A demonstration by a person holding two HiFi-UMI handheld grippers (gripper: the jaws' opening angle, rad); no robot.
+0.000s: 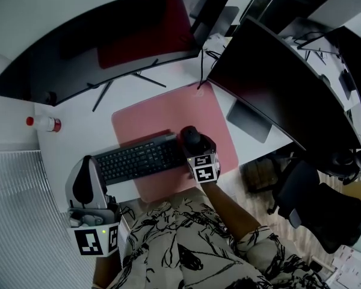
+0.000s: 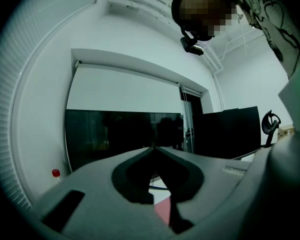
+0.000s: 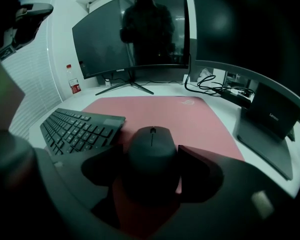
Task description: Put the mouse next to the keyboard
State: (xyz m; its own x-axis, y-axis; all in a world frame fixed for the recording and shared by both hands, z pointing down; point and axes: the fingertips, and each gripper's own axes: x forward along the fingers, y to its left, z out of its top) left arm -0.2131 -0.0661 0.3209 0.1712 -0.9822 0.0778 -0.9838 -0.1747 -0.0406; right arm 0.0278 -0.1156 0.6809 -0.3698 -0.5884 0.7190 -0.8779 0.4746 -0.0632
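right hand-held gripper stood open, jaws straddling the mouse on the pink mat, just right of the keyboard; mouse's long axis lay along the jaws. left hand-held gripper was closed, empty, well apart.

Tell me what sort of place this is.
Probably an office workstation: a desk with two big monitors, a keyboard and mouse on a pink mat, and a chair nearby.

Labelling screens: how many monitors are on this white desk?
2: a wide curved black monitor behind the pink desk mat, and a second black monitor right of it. More may be hidden beyond the frame.
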